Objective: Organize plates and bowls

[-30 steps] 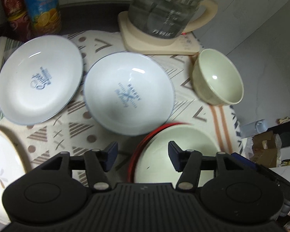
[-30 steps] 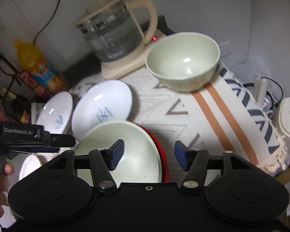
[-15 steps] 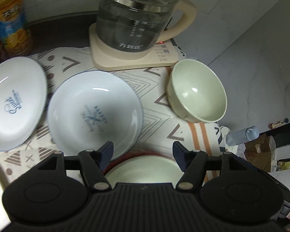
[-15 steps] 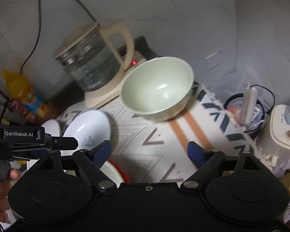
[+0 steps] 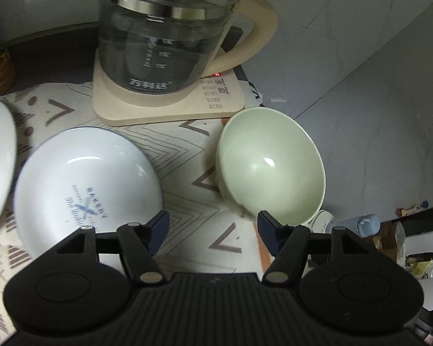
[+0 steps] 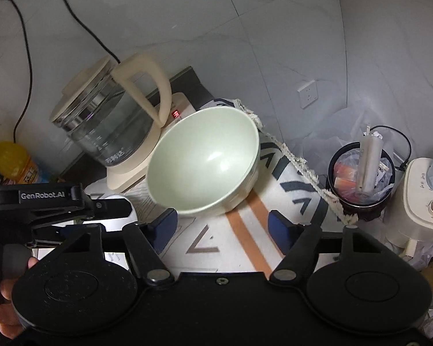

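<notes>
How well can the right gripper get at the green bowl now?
Probably well. The right gripper is open and the green bowl sits just ahead of its fingers, with only bare cloth between. The kettle stands off to the bowl's left.

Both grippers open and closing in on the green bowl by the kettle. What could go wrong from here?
1. The green bowl sits near the fringed cloth edge, with a bin below; a nudge from the right gripper might push it off.
2. The glass kettle, its display lit, stands just behind the bowl, so overreaching could knock it.
3. The left gripper hangs between the bowl and the white plate and may clip either rim.
</notes>
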`<action>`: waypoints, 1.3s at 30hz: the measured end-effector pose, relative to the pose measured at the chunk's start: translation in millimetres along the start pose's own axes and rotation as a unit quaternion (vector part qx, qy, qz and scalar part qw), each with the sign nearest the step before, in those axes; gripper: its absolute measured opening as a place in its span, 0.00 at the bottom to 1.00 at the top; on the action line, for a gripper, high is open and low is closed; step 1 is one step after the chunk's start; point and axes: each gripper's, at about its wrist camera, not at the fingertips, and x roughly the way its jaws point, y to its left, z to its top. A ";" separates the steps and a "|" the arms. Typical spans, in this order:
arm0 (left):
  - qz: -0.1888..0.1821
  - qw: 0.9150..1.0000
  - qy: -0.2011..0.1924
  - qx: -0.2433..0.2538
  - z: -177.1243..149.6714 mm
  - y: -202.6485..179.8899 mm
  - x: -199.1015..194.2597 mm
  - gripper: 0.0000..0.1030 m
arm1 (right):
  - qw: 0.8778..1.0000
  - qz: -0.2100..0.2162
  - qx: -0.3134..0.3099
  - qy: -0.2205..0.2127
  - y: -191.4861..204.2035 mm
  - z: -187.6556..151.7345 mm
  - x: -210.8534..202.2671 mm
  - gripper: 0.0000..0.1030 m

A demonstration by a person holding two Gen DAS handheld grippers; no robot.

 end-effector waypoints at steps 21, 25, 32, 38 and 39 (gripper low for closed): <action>0.044 0.997 0.005 -0.059 28.8 0.9 63.7 0.34 | 1.000 -0.012 0.002 0.023 -9.9 46.0 62.1 0.43; 0.044 0.997 0.001 -0.055 28.6 -0.2 69.8 0.23 | 0.999 -0.029 0.001 0.024 -10.5 45.3 68.6 0.32; 0.037 0.998 0.008 -0.049 26.2 -9.0 70.9 0.09 | 0.999 -0.046 0.003 0.029 -14.5 40.0 71.3 0.15; 0.028 0.999 0.005 -0.041 17.7 -9.8 53.8 0.09 | 0.999 -0.046 -0.011 0.010 -7.1 33.4 52.5 0.15; 0.027 0.999 0.002 -0.039 16.3 -10.1 48.8 0.09 | 0.999 -0.046 -0.013 0.006 -5.3 32.2 50.1 0.15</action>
